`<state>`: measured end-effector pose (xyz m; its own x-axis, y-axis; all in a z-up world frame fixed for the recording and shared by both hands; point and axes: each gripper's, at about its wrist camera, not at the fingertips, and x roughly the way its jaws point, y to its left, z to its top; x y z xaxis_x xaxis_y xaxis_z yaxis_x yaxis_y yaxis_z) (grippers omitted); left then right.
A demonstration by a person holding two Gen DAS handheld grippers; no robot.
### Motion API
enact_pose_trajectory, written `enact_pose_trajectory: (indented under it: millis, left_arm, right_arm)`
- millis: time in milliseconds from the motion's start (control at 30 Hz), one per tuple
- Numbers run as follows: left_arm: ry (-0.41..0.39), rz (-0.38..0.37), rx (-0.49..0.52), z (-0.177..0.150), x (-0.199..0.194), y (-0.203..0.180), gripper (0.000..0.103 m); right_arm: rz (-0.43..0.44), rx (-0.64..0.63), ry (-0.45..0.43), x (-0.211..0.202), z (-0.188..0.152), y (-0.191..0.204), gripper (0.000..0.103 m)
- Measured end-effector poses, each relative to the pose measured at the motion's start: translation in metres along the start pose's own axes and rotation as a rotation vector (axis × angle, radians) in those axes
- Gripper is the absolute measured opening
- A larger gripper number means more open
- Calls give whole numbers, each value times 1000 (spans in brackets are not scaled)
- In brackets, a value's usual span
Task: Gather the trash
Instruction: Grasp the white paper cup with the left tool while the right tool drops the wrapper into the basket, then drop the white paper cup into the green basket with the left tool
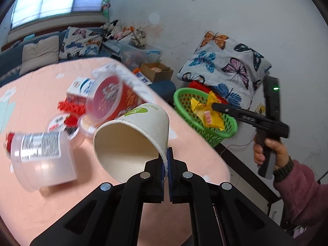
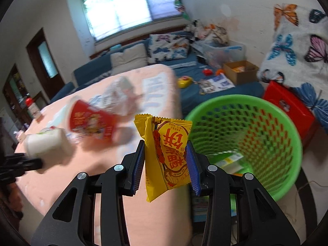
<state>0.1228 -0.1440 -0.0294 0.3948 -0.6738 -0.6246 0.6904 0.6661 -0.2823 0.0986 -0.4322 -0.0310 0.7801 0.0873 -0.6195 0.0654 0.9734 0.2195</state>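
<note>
Partway: right hand-held gripper (image 2: pixel 166 162) grips a yellow wrapper (image 2: pixel 166 153) beside the green basket (image 2: pixel 287 164), which already holds some packaging. Left hand-held gripper (image 1: pixel 167 164) pinches a paper cup (image 1: pixel 133 141) by its rim. Tubs (image 1: pixel 41 160) ahead on the worktop (image 1: pixel 41 94) remain.

On the pink table (image 1: pixel 41 94), the red-lidded tub (image 1: pixel 106 98), the clear jar (image 1: pixel 43 160) near the left edge and the packets behind them are smeared by motion blur, so their print cannot be read, and in the right wrist view the red cup (image 2: pixel 92 121) and the white paper cup (image 2: pixel 47 145) are just as smeared. The paper cup's rim (image 1: pixel 164 157) vanishes between the left gripper (image 1: pixel 167 164) pads. The yellow snack packet (image 2: pixel 166 155) hides the table's near edge behind it, and the green basket (image 2: pixel 287 135) wall half veils the cartons lying inside, too dim to name.
</note>
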Motion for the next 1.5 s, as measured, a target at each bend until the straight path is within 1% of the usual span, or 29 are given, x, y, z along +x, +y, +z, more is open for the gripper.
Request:
enact_pose_trajectory:
  millis: [200,333,367,400,500,600,633,833,933,1067,1300,1333,1367,1400,1433,1467,1500]
  left_arm:
    - [-4,-23,39,21,9,-16,3]
    - [7,-31,71,37,24,-28,3]
    - [11,-33,76,40,27,-31,3]
    - [17,-37,84,44,33,-35,3]
    - [29,-45,112,54,45,-46,3]
    - [39,-66,133,67,60,-58,3]
    - [41,-71,138,70,63,-61,3]
    - [71,-106,182,92,101,-86,3]
    - [95,-122,200,104,126,-101,3]
    - [138,-143,200,113,158,-115,3]
    - [220,-165,196,115,206,-133,3]
    - [227,-156,199,115,212,-135,3]
    - [231,-150,202,114,215,-136,5]
    - [235,-148,203,114,219,-137,9]
    - [239,-150,198,113,223,-138,17]
    - [242,-147,195,112,225,-138,20]
    - [245,-143,190,110,227,-138,27]
  right_arm:
    - [-119,25,44,13,5,-49,41]
    - [-164,57,75,25,6,-78,42]
    - [-178,57,79,28,6,-82,43]
    - [-190,61,85,32,6,-87,48]
    - [-207,89,89,35,3,-99,58]
    - [-219,113,88,36,0,-111,63]
    - [-218,119,87,35,-1,-114,67]
    - [-223,136,72,20,-8,-125,70]
    - [-224,136,59,8,-13,-126,71]
    - [-228,141,35,-7,-21,-126,73]
    - [-222,180,15,-26,-35,-129,75]
    - [-222,184,15,-27,-36,-130,75]
    - [-222,186,14,-28,-38,-130,75]
    - [-222,189,15,-30,-39,-131,75]
    - [-222,192,15,-30,-40,-131,75]
    - [-219,197,16,-31,-42,-131,75]
    - [-219,199,16,-31,-43,-131,75]
